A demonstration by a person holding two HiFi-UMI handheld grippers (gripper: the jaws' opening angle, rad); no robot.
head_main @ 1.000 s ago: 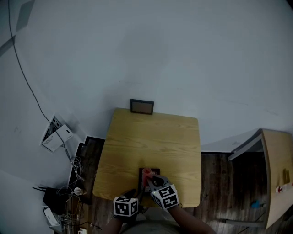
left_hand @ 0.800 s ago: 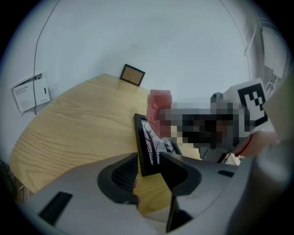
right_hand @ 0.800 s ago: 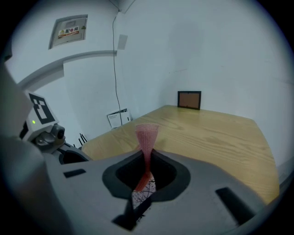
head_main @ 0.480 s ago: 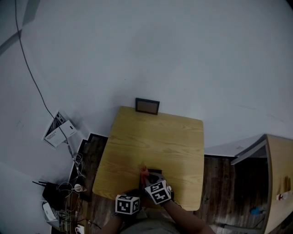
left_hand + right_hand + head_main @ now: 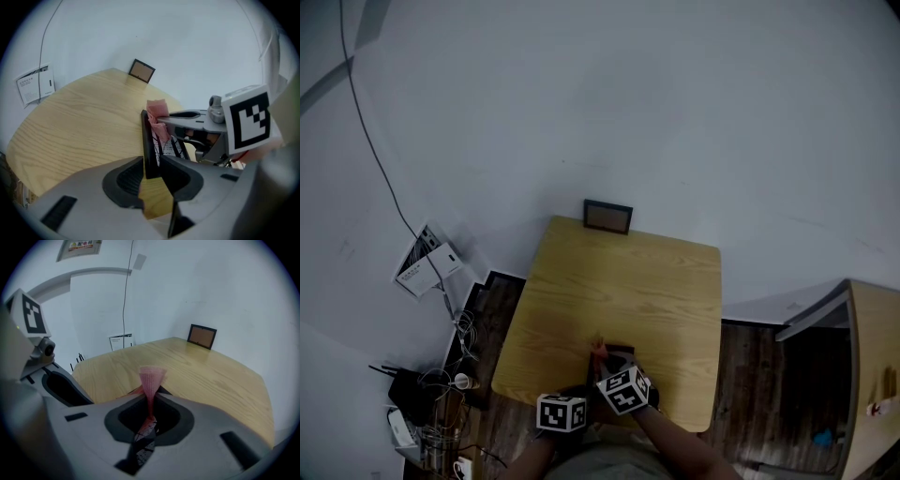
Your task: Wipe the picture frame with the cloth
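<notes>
Lowered since a second ago, the right gripper (image 5: 150, 403) meets the left gripper (image 5: 151, 169) at the near edge of the wooden table (image 5: 619, 281). Left jaws clamp the dark picture frame (image 5: 148, 140) upright; right jaws pinch the pink cloth (image 5: 151, 378) beside its top.

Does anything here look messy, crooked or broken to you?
Nothing looks broken or spilled. The one untidy spot is the tangle of cables on the floor left of the table. The frame stands on edge because the left gripper grips it, while the right gripper holds the pink cloth next to it.
</notes>
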